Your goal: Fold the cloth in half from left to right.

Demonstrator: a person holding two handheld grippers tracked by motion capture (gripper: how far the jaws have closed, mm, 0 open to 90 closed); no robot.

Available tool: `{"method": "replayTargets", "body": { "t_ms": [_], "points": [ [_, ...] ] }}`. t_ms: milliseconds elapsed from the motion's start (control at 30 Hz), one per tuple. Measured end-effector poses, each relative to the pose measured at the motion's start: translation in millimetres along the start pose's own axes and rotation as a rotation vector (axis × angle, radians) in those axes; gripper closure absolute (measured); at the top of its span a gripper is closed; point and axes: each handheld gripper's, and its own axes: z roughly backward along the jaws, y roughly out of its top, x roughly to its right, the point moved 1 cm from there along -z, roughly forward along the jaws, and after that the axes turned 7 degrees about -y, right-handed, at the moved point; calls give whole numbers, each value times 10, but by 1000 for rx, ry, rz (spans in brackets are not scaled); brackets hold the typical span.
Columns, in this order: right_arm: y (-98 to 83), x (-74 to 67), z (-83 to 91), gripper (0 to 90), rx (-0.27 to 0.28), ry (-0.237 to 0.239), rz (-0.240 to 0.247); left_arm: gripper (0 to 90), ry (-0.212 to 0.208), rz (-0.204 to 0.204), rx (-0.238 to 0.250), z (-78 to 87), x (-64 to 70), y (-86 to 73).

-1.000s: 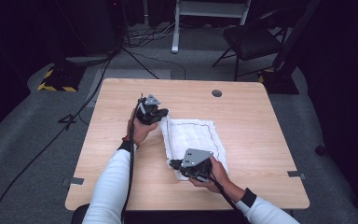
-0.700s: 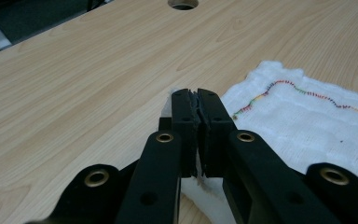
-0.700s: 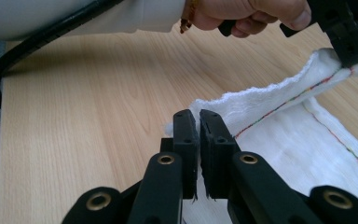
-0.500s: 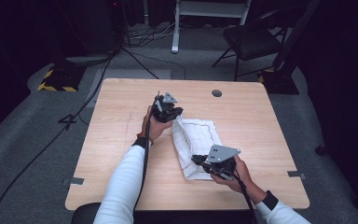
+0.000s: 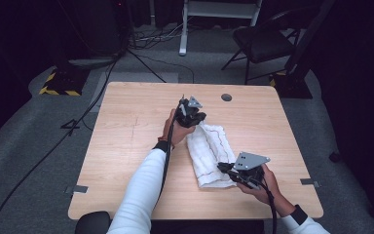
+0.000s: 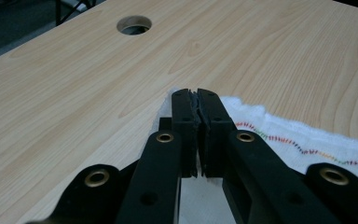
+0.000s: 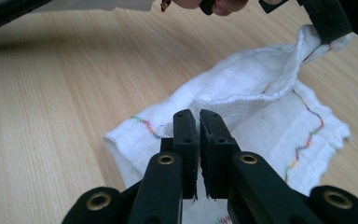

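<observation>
Both grippers, left [image 5: 193, 117] and right [image 5: 226, 169], pinch opposite edges of the towel [image 5: 208, 152], apparently to fold it over itself.

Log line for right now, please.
step: folding white towel | left claw: shut on towel edge | right claw: shut on towel edge | table: towel partly folded

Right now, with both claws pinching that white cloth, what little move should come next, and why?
Probably carry the lifted edge further across and lay it down. The left claw and right claw are each shut on the cloth, which lies half folded over itself on the table, so the fold looks unfinished.
</observation>
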Motion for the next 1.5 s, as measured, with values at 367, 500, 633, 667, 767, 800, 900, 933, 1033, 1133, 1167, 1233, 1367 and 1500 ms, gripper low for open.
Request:
{"method": "replayTargets", "body": {
  "t_ms": [367, 500, 633, 667, 767, 800, 900, 933, 1033, 1133, 1167, 1233, 1367, 1500],
  "points": [
    [-238, 78, 143, 857, -51, -16, -29, 865, -38, -26, -25, -305, 172, 126],
    [-294, 80, 163, 857, -69, -9, -32, 865, -48, -38, -40, -405, 224, 164],
    [-342, 68, 163, 856, -89, -2, -33, 865, -49, -46, -58, -506, 272, 183],
    [-352, 67, 159, 855, -94, 0, -31, 865, -47, -49, -62, -535, 279, 181],
    [-368, 67, 147, 853, -109, 4, -29, 862, -38, -43, -76, -615, 303, 170],
    [-374, 64, 138, 853, -116, 5, -33, 860, -35, -45, -83, -642, 313, 168],
    [-394, 55, 112, 852, -137, 7, -26, 857, -27, -59, -98, -698, 342, 162],
    [-399, 57, 106, 851, -143, 6, -24, 855, -25, -60, -104, -713, 353, 158],
    [-422, 73, 89, 841, -162, 6, -34, 796, -11, -38, -92, -720, 356, 150],
    [-446, 92, 79, 804, -177, -18, -43, 667, -16, -9, -75, -666, 342, 159],
    [-459, 96, 79, 784, -180, -30, -45, 593, -16, -1, -67, -637, 339, 164],
    [-496, 100, 87, 727, -192, -53, -48, 459, -21, 16, -63, -563, 338, 175],
    [-557, 125, 130, 667, -191, -57, -68, 310, -17, 14, -54, -346, 371, 192],
    [-588, 139, 178, 621, -197, -41, -85, 254, -28, -26, -46, -51, 465, 131]
  ]
}}
